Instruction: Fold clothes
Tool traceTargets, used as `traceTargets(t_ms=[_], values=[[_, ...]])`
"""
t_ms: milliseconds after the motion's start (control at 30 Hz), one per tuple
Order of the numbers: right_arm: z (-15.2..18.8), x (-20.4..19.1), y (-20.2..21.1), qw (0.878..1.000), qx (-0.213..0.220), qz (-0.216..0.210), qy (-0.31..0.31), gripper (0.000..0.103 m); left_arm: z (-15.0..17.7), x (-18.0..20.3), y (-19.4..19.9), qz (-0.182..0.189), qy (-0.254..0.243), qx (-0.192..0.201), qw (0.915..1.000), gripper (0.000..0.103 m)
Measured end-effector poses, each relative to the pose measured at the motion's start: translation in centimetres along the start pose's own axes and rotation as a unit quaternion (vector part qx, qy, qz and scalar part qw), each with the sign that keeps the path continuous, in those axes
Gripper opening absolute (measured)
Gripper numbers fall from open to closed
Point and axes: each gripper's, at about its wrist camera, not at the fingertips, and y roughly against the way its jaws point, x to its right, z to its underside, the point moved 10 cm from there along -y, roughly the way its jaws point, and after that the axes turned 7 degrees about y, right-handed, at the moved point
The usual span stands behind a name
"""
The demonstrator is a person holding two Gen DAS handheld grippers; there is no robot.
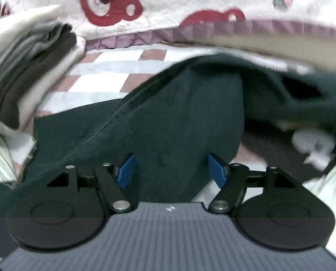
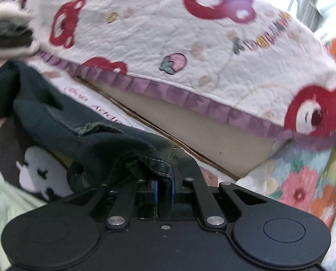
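We see our left gripper (image 1: 172,169) spread wide over the dark green garment (image 1: 179,113); our right gripper (image 2: 164,186) pinches its stitched hem (image 2: 158,161) beside the bear-print quilt (image 2: 168,33).

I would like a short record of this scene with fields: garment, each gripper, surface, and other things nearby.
garment: dark green garment, crumpled, not yet folded
left gripper: open, blue pads either side of the cloth
right gripper: shut on the garment's stitched hem
surface: checked sheet
nearby: stack of folded clothes at left; bear-print quilt behind
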Motion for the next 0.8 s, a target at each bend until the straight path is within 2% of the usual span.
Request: traceTargets(t_ms=[67, 167, 233, 300, 367, 400, 433, 467, 500, 533, 667, 733, 800], values=[[-0.3, 1.0, -0.2, 0.999, 0.0, -0.011, -0.036, 0.01, -0.2, 0.1, -0.3, 0.005, -0.013, -0.014, 0.9998, 0.069], [-0.7, 2.5, -0.5, 0.996, 0.0, -0.027, -0.09, 0.009, 0.4, 1.1, -1.5, 0.002, -0.065, -0.039, 0.9972, 0.073], [-1.1, 3.7, -0.6, 0.988, 0.002, -0.051, -0.148, 0.009, 1.4, 2.2, -2.7, 0.01, -0.092, -0.068, 0.9934, 0.083], [-1.2, 4.4, -0.6, 0.979, 0.007, -0.068, -0.193, 0.008, 2.0, 3.3, -3.7, 0.02, -0.125, -0.089, 0.9879, 0.085], [-1.5, 4.7, -0.4, 0.975, 0.014, -0.073, -0.21, 0.007, 1.4, 3.5, -4.0, 0.005, -0.149, -0.078, 0.9857, 0.084], [-1.8, 4.8, -0.1, 0.977, 0.019, -0.066, -0.202, 0.007, 1.1, 3.7, -4.2, -0.002, -0.161, -0.073, 0.9843, 0.071], [-2.1, 4.8, 0.1, 0.979, 0.024, -0.059, -0.194, 0.007, 0.8, 3.8, -4.3, -0.008, -0.169, -0.068, 0.9833, 0.048], [-2.4, 5.0, 0.4, 0.98, 0.03, -0.052, -0.188, 0.007, 0.4, 3.5, -4.3, -0.008, -0.161, -0.067, 0.9847, 0.037], [-2.8, 5.5, 0.6, 0.981, 0.036, -0.041, -0.188, 0.007, 0.0, 3.3, -4.3, -0.007, -0.152, -0.065, 0.9862, 0.013], [-3.2, 6.1, 0.9, 0.981, 0.043, -0.031, -0.188, 0.007, -0.4, 2.9, -4.0, -0.005, -0.144, -0.058, 0.9879, 0.007], [-3.9, 9.3, 2.8, 0.974, 0.07, 0.003, -0.213, 0.006, -2.1, 2.2, -1.9, -0.028, -0.165, 0.002, 0.9859, 0.006], [-4.1, 10.9, 4.4, 0.964, 0.091, -0.009, -0.248, 0.006, -2.2, 2.2, -0.3, -0.033, -0.181, 0.02, 0.9828, 0.006], [-4.6, 11.8, 6.2, 0.964, 0.108, -0.009, -0.243, 0.007, -2.2, 2.4, 1.2, -0.032, -0.19, 0.035, 0.9806, 0.006]])
